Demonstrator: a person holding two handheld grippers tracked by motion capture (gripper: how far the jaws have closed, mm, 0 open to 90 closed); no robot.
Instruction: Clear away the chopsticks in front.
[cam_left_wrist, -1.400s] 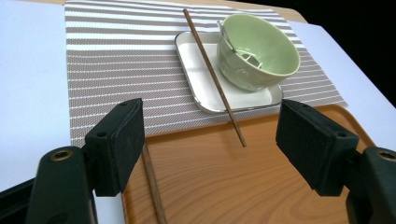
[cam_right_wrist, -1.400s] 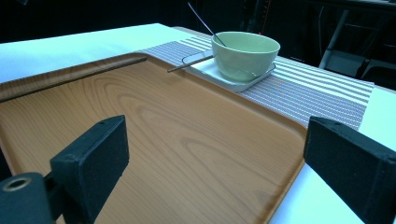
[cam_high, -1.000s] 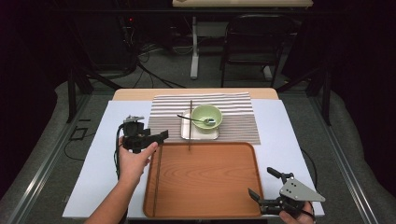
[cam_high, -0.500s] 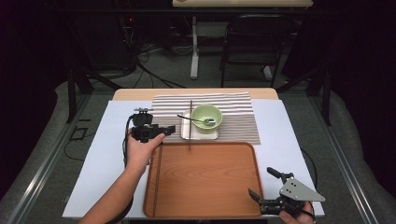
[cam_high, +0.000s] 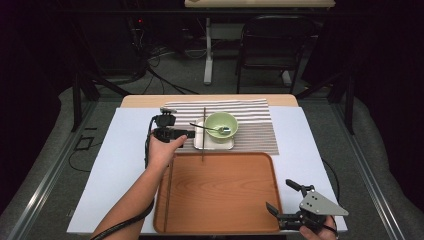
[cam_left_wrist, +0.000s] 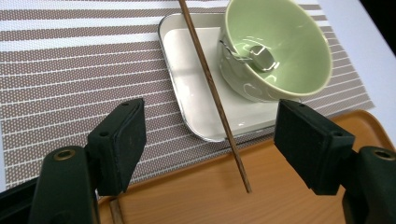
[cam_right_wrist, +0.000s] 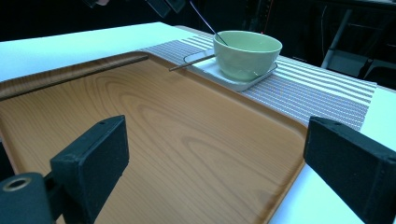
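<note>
while the left gripper (cam_left_wrist: 210, 154) hovers with fingers spread around the chopstick (cam_left_wrist: 212, 91) (lying across the white dish (cam_left_wrist: 196, 60) onto the tray (cam_high: 220, 190)), the right gripper (cam_high: 285, 202) rests, fingers spread.

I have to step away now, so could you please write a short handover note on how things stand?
Left gripper: open, empty, at the thin brown wooden chopstick.
Right gripper: open, empty, over the wooden tray's near right corner.
The chopstick lies across the white rectangular plate, tip over the tray's rim. The pale green ceramic bowl with a metal spoon sits on that plate, on the striped placemat.
Done: one chopstick lies along the tray's left edge.
Left: probably moving the rest onto the tray.
</note>
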